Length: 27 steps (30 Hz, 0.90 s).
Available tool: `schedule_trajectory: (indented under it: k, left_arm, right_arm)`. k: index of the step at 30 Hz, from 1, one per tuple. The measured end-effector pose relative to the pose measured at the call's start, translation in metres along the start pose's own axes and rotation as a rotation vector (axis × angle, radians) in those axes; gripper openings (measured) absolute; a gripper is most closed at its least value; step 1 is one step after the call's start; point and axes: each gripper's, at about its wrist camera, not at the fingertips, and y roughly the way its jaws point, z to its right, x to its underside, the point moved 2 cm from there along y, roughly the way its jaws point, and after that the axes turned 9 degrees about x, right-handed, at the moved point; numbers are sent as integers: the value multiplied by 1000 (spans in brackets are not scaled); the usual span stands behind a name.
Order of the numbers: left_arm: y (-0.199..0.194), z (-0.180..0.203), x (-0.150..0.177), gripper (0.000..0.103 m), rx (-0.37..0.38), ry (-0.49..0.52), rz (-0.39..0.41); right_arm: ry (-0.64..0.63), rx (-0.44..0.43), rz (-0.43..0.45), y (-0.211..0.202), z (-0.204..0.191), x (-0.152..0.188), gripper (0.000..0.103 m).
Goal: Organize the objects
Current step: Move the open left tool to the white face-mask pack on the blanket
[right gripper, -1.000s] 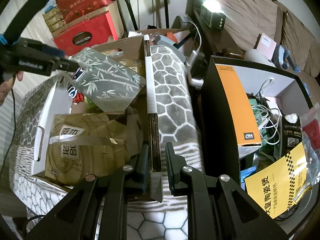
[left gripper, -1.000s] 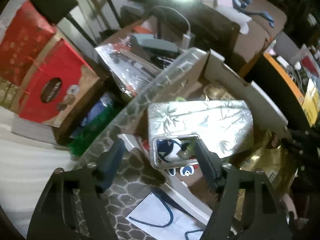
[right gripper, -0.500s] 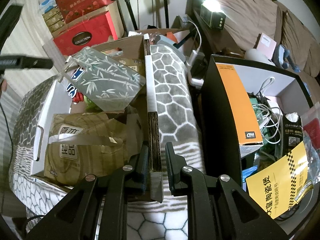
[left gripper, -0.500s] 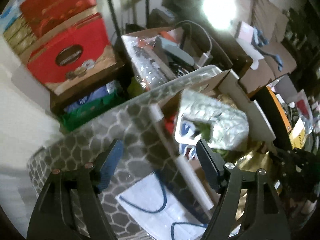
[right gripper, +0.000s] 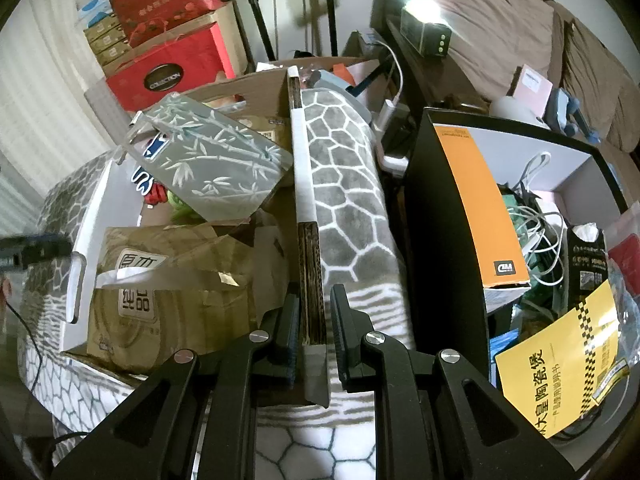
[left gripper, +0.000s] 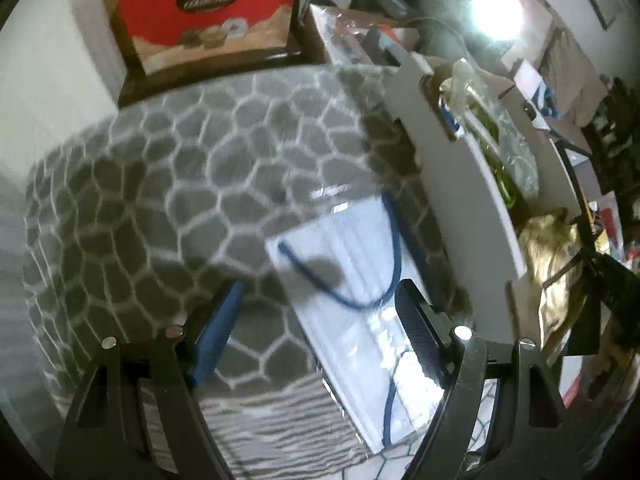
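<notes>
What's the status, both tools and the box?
Left tool open, empty, over white bag on grey blanket. Right tool straddles cardboard box wall; contact unclear. Bamboo-print bag lies in box.

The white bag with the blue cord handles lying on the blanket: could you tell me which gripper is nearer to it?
Left. The left gripper hangs open directly over the white bag; the right gripper is across the cardboard box, clamped on its flap.
</notes>
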Motion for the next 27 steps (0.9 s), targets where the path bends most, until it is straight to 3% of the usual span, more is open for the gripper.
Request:
schedule_trajectory:
  k: [11,20,25,27]
  left_arm:
    - [4,-11,26,76,74,-137,26]
    - [10,3,26,77,-47,-132,71]
    - [13,8,25,77,-75,-128,90]
    - [14,12,26,73,-94,-115,95]
  right_arm:
    - [2,4,-4,1,-6,-2,15]
    - [5,4,-7,2,-6,-2,16]
    - [2,4,-12,2,-6,-1,16]
    - [3,3,-12,2,-7,0,16]
